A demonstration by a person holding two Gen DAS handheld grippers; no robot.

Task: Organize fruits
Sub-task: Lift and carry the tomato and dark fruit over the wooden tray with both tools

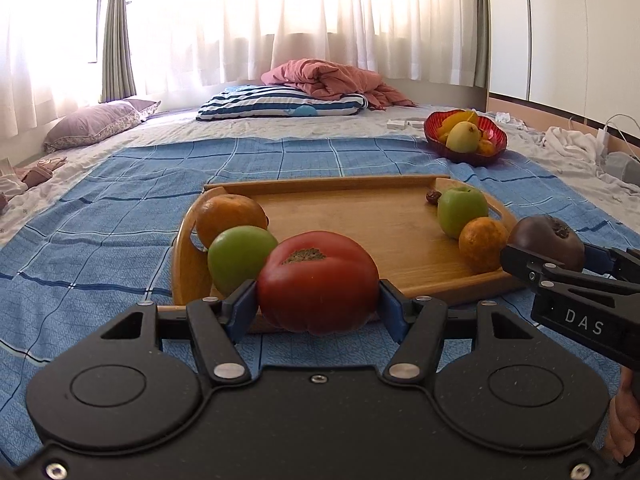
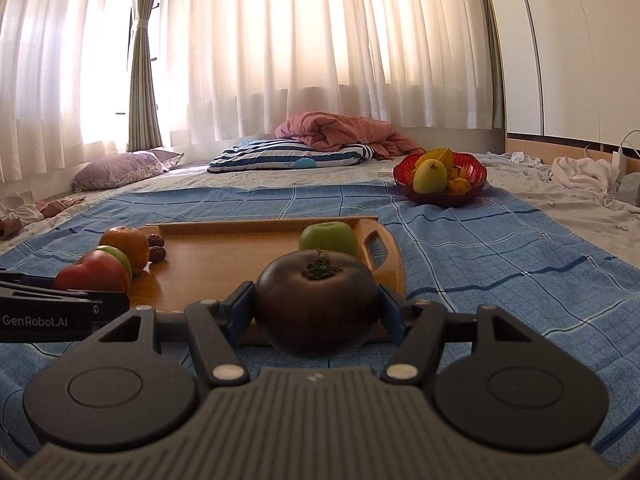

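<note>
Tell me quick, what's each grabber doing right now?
Left gripper: closed on the red tomato.
Right gripper: closed on the dark tomato.

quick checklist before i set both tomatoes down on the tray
1. Left gripper grips red tomato between both pads: ok.
2. Right gripper grips dark tomato: ok.
3. Bare wood in the middle of the tray: ok.
4. Left landing spot clear of the green apple and orange: cannot tell, they sit close.
5. Grippers apart from each other: ok.
6. Tomatoes' height above the tray: cannot tell.
</note>
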